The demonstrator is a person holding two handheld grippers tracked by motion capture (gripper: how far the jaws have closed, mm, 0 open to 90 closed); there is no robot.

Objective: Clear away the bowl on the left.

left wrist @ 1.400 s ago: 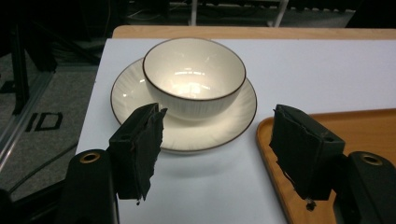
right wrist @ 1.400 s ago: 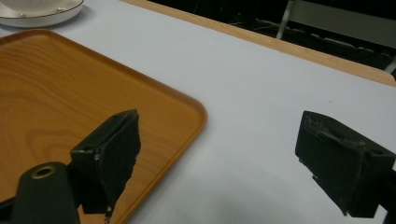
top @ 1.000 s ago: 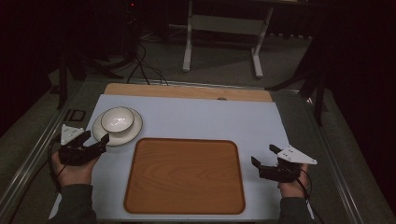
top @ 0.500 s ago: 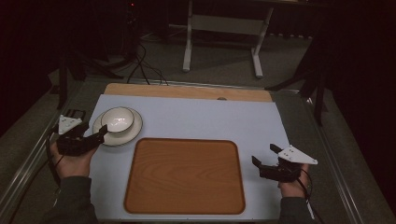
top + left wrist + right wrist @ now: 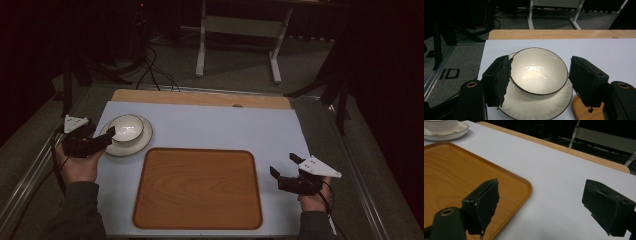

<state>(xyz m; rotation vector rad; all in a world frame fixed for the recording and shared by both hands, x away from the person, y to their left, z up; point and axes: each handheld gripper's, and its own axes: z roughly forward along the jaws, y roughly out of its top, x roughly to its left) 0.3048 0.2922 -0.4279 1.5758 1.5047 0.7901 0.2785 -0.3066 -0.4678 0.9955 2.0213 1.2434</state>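
1. Bowl [image 5: 126, 127] of white glaze with a thin dark rim sits upright on a matching saucer [image 5: 141, 141] at the left of the high view, just above the upper-left corner of the wooden tray [image 5: 198, 187].
2. In the left gripper view the bowl [image 5: 539, 70] takes the centre of the frame, its inside bare and catching a highlight, with the saucer [image 5: 536, 107] spreading below it to the bottom edge.
3. Left gripper [image 5: 102, 141] is at the far left of the high view, held in a hand [image 5: 77, 165], its jaws spread wide on either side of the bowl.
4. Its own view shows the left gripper [image 5: 539, 82] with one black pad close against the bowl's rim at left and the other standing just off it at right; whether the near pad actually touches cannot be told.
5. Right gripper [image 5: 284, 166] is at the lower right of the high view, over the pale blue mat [image 5: 225, 125], just right of the tray's edge, its jaws apart with nothing between them.
6. In the right gripper view the right gripper [image 5: 554, 202] has one jaw over the tray's rounded corner [image 5: 524, 185] and the other over the mat [image 5: 554, 170]; the saucer [image 5: 446, 132] shows at the upper left of that frame.
7. Wooden table edge [image 5: 200, 97] runs along the top of the mat.
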